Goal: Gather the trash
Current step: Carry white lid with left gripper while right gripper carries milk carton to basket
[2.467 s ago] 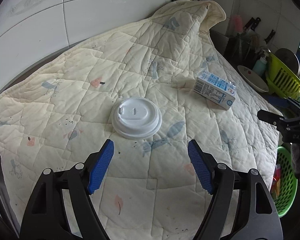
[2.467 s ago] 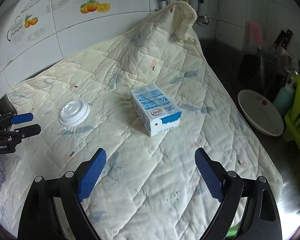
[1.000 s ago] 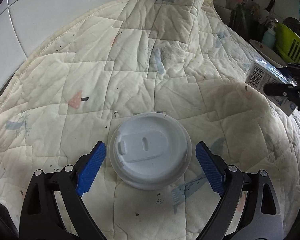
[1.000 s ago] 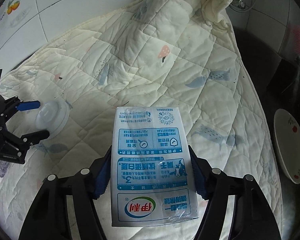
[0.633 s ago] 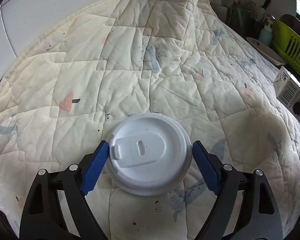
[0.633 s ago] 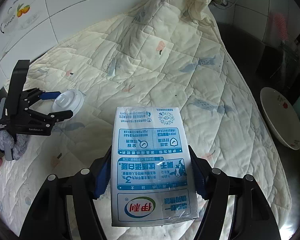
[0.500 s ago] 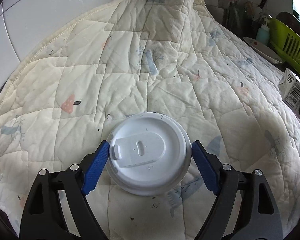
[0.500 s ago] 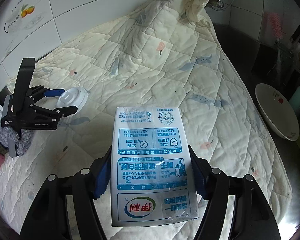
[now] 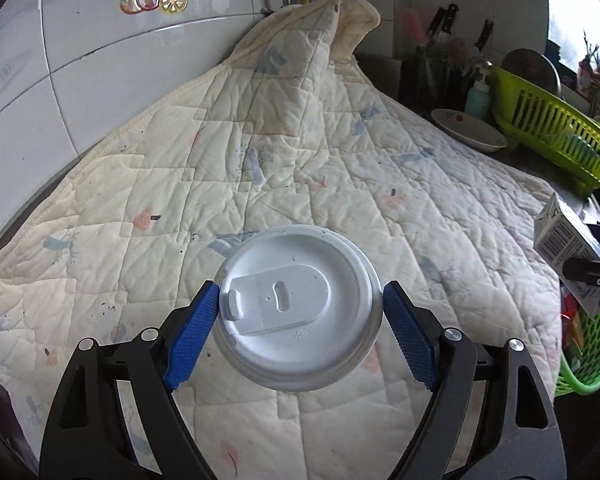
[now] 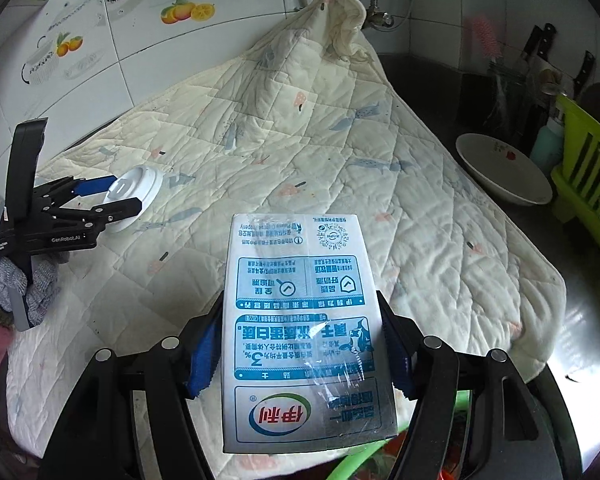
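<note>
My left gripper point(image 9: 300, 304) is shut on a white plastic cup lid point(image 9: 295, 312) and holds it lifted above the cream quilt point(image 9: 340, 184). The lid also shows in the right wrist view point(image 10: 133, 196), held in the left gripper point(image 10: 115, 196). My right gripper point(image 10: 300, 344) is shut on a blue-and-white milk carton point(image 10: 304, 332), held above the quilt's front edge. The carton shows at the right edge of the left wrist view point(image 9: 560, 236). A green trash basket point(image 9: 588, 356) sits below the counter at the right, with its rim under the carton point(image 10: 364, 460).
A white bowl point(image 10: 500, 172) sits on the dark counter right of the quilt. A lime-green dish rack point(image 9: 548, 128) stands behind it, with knives and bottles along the wall. Tiled wall point(image 9: 99, 60) runs behind the quilt.
My left gripper has closed on the lid and lifted it off the quilt. My right gripper has drawn back with the carton, toward the quilt's front edge above the green basket.
</note>
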A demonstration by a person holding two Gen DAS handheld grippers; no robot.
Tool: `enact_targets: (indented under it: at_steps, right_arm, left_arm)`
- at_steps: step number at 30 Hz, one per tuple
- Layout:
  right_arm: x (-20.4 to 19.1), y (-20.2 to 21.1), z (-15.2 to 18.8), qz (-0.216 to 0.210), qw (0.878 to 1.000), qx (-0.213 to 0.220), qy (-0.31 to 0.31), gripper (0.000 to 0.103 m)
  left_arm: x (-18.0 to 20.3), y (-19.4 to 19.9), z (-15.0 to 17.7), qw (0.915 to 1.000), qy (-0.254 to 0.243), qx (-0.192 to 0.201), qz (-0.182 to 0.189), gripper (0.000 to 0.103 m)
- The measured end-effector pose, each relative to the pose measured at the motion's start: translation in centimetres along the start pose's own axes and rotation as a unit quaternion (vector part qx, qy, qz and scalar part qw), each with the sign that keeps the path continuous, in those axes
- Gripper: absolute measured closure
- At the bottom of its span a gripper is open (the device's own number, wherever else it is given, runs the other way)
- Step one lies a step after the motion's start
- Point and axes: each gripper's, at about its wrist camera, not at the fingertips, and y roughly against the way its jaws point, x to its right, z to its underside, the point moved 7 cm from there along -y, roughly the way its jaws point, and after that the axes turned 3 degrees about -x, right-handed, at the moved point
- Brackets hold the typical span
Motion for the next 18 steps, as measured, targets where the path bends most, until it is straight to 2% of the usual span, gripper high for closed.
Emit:
enact_targets:
  at_steps: [9, 18]
  right_arm:
    - [2.9, 5.1, 5.3, 0.032, 0.997, 0.016, -0.064, 0.037]
    - [6.7, 9.4, 10.4, 0.087, 0.989, 0.029, -0.117, 0.037]
  left_arm:
    - [5.1, 3.9, 1.3, 0.9994, -0.01, 0.018, 0.027, 0.022]
    - [11.0, 7.3, 2.0, 0.9966, -0.032, 0.044, 0.062, 0.022]
